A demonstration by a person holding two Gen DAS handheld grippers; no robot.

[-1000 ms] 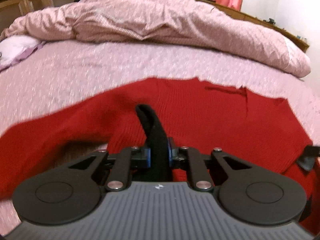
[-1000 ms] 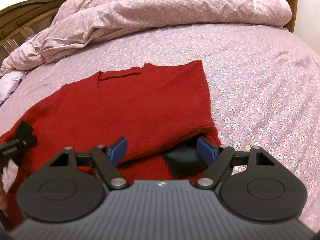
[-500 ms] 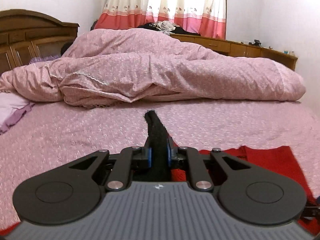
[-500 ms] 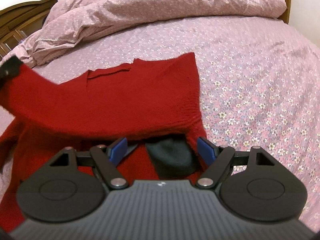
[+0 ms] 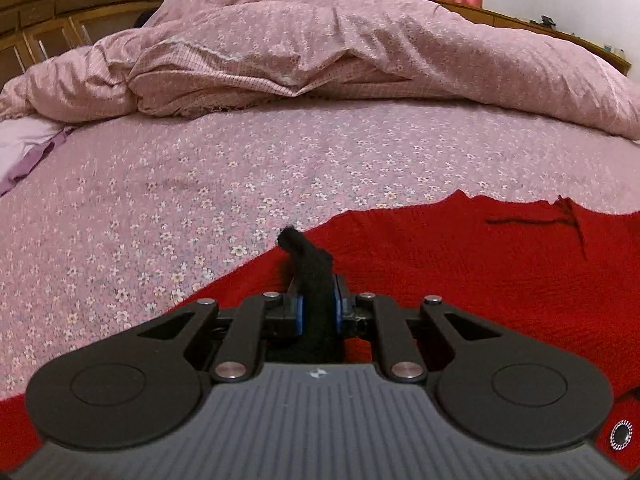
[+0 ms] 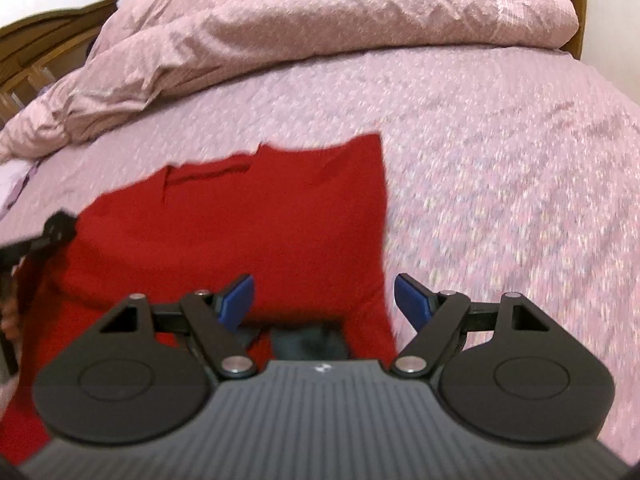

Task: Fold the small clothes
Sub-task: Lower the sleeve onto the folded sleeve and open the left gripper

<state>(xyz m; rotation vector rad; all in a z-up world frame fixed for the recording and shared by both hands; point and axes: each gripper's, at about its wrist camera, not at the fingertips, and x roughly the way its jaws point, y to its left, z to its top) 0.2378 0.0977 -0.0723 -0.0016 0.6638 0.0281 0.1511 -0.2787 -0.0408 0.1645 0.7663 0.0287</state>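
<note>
While the red sweater [image 5: 460, 280] lay spread on the flowered bedsheet [image 5: 200, 184], the left wrist view showed the left gripper [image 5: 318, 292] pinched tight on a black cuff [image 5: 310, 268], a strip of dark fabric that stood up between the narrow jaws and poked out ahead of them. The cuff appeared to belong to a sleeve of the sweater, whose red body stretched away to the right and forward of the jaws, its far edge running across the sheet toward the heaped quilt [image 5: 320, 48]. The left hand pointed moderately downward over the near left part of the garment, so it was the nearer hand for carrying that sleeve across the body. In the right wrist view, the right gripper [image 6: 324, 300] hovered with its blue pads [image 6: 238, 298] wide apart and nothing pressed between them; the sweater lay directly ahead and below, its long axis running away from the jaws toward the collar, its right edge just inside the right pad. The left gripper showed at the far left edge. A dark patch of fabric lay just beneath the right jaws.
</note>
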